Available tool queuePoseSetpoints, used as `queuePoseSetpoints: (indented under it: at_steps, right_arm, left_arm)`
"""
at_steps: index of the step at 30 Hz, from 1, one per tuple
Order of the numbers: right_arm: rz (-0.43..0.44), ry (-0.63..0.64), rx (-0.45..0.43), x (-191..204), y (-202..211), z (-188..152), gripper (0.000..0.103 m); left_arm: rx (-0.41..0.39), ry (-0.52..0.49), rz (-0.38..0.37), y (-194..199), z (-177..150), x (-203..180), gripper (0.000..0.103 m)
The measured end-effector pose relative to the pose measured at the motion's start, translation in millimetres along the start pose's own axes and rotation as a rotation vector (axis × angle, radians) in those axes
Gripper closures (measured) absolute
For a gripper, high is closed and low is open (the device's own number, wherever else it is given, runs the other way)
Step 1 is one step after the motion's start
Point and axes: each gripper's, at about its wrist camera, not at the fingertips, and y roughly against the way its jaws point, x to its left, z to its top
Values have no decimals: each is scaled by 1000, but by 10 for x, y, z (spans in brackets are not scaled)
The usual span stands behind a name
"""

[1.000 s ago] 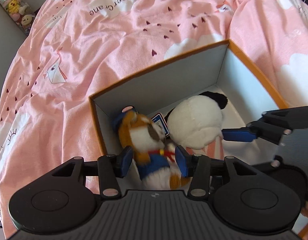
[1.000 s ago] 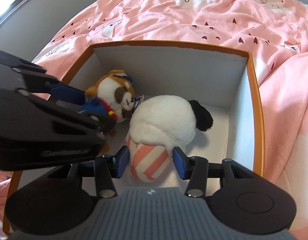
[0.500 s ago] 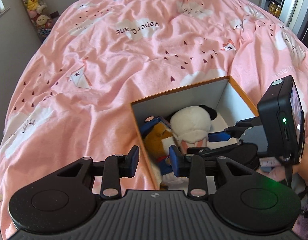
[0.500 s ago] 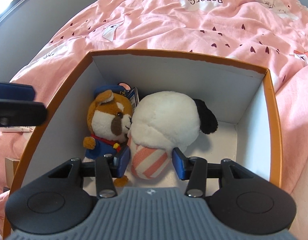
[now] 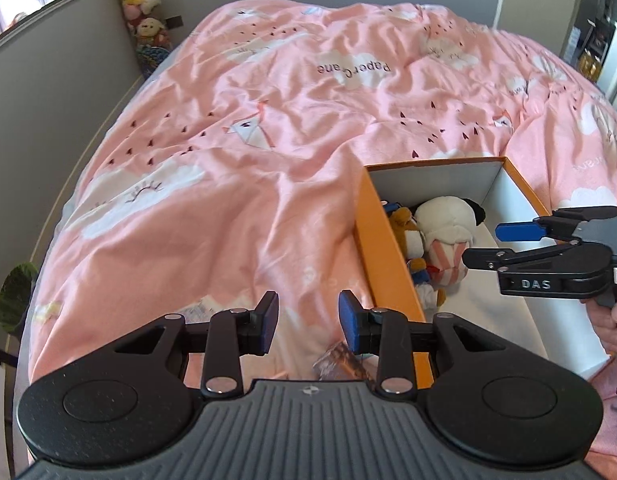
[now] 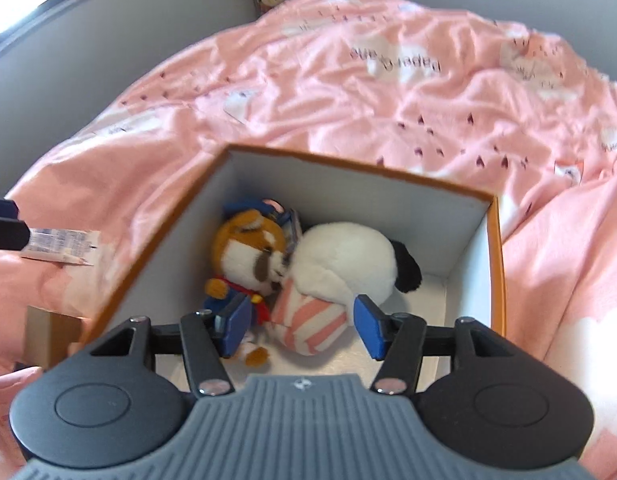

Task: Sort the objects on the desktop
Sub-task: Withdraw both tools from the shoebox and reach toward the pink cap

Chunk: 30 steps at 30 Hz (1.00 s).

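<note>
An orange box [image 6: 493, 240] with white inside walls lies on the pink bed. In it lie a brown-and-white plush dog in blue clothes [image 6: 248, 252] and a white plush with a black ear and a pink-striped part [image 6: 340, 264]. Both also show in the left wrist view, the dog [image 5: 412, 232] and the white plush [image 5: 444, 220] inside the box [image 5: 382, 236]. My right gripper [image 6: 300, 326] is open and empty above the box's near end, also seen from the left wrist [image 5: 488, 244]. My left gripper [image 5: 306, 320] is open and empty over the bedding, left of the box.
The pink quilt [image 5: 268, 120] covers the bed. A small wrapped packet [image 5: 340, 362] lies just below my left gripper. A white printed packet [image 6: 60, 246] lies left of the box. A small wooden block [image 6: 48, 338] sits at the left. Plush toys [image 5: 140, 0] stand in the far corner.
My left gripper has pulled out of the box, up and to the left, leaving the plush dog inside. My right gripper has lifted back and opened wider around the white plush.
</note>
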Motion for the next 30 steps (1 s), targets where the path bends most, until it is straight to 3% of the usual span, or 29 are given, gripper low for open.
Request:
queuePoseSetpoints:
  at_steps: [5,6,7,10,13,19,22,30]
  right_arm:
    - [123,21,-53,372,378,-79,50]
    - [146,24,-60,444,432,-102,52]
    - [174,33,-67,560,491,-116,54]
    - [227,57,-75,793,589,-208,55]
    - [215,87,-63,977,597,-281,57]
    - [182,113,-32,1112,528,-365,61]
    - [168,120,-28,1136,513,-382,61]
    - [162,146,-8,1239,467,-417,61]
  left_arm:
    - [-13,73,-5,306,-325,187,64]
    - [-9,94,-5,349,-410,228,62]
    - [0,117,-2,383,-489,263,53]
    - [36,196,11,426,-728,365,51]
    - [114,284,7,353,-985,436,45]
    - [228,463,-52,126,-1421,506,44]
    - [240,479,-72,52,-1501,462,40]
    - [209,460,-24,-70,-1540,272,35]
